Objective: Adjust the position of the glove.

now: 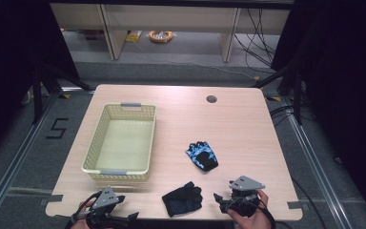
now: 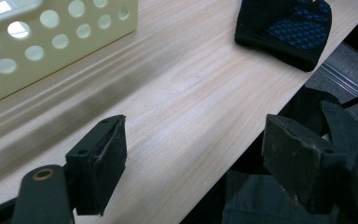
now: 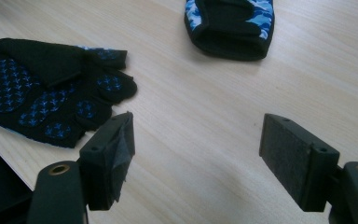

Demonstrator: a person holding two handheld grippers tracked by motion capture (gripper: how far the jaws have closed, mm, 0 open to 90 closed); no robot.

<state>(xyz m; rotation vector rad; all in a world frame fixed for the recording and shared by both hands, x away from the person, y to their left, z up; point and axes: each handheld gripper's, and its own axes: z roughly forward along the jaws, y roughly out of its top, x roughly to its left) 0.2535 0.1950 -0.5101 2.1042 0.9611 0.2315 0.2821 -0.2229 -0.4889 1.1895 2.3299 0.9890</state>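
Your basket sits on the worktop with nothing in it — its pale floor shows bare. To the right of the basket lies the blue camouflage glove; the black glove lies nearer you, off the basket's near right corner. Your left tool hovers just below the basket at the worktop's edge, jaws spread and gripping nothing. Your right tool — beside the black glove — is likewise released.
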